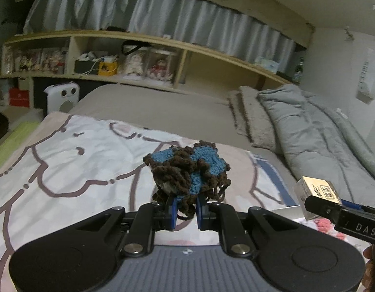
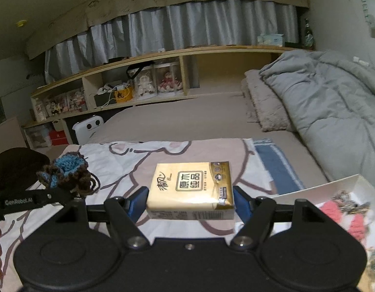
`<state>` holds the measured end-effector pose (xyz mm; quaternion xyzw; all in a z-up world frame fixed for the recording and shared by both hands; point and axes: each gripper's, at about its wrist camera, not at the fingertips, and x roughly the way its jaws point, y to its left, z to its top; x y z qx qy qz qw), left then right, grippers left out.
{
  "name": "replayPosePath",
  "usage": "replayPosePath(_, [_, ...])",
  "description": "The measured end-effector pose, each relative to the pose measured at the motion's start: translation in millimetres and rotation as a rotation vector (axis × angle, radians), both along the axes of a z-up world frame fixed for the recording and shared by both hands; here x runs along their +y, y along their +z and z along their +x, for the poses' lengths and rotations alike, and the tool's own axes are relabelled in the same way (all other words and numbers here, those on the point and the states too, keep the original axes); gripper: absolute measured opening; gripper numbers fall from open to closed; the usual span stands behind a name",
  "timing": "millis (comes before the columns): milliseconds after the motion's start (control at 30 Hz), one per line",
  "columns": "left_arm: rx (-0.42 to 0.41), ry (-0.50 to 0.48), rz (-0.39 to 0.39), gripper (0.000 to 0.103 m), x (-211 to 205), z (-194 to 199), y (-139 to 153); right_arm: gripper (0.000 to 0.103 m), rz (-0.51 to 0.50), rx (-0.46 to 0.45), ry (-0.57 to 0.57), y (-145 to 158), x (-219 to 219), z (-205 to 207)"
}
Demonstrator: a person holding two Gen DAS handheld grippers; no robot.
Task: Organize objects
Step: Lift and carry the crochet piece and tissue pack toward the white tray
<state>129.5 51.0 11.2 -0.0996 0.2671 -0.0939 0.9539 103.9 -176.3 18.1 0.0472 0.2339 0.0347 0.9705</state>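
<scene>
Blue and brown yarn, bunched into a crocheted piece [image 1: 187, 170], is pinched between the nearly closed jaws of the left gripper [image 1: 185, 209] and is held clear above the cartoon-printed sheet [image 1: 66, 160]. A gold tissue pack [image 2: 191, 189] is clamped across its width by the right gripper [image 2: 190, 205], whose jaws are spread wide to span it; its long axis runs forward, away from the camera, and it too is carried above the sheet.

A white box [image 2: 352, 182] lies low to the right of the right gripper, and pink knitted items [image 2: 343, 216] and what seems to be a metallic trinket are already seen inside it. The box is judged the likely destination, so it lies nearer the right gripper, while the left one would have to cross behind or over the tissue pack to reach it. Both loads are held side by side, near each other, so a clash is the main risk.

Farther off, a grey duvet [image 2: 333, 102] is folded along the right wall, and a wooden shelf [image 1: 163, 41] with boxed dolls is seen behind the bed.
</scene>
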Motion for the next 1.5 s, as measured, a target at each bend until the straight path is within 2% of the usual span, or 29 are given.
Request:
replayPosePath(433, [-0.085,-0.193,-0.023,0.016,-50.0,-33.2,18.0,0.074,-0.005,-0.010,-0.090,26.2,-65.6,-55.2])
replayPosePath(800, [-0.117,-0.395,-0.053,0.016,-111.2,-57.5,13.3,0.074,0.045,0.031,-0.184,10.6,-117.0,-88.5])
replayPosePath(933, [-0.096,-0.470,-0.087,0.016,-133.4,-63.5,4.4,0.074,0.069,0.042,-0.208,5.6,-131.1,-93.9])
replayPosePath(1167, [-0.015,-0.567,-0.094,0.016,-170.6,-67.5,-22.0,0.074,0.106,0.074,-0.245,-4.7,-156.4,-104.9])
replayPosePath(1500, [0.118,-0.630,-0.002,0.016,-202.2,-56.4,-73.4,0.074,0.119,0.174,-0.213,-28.7,-167.0,-99.3])
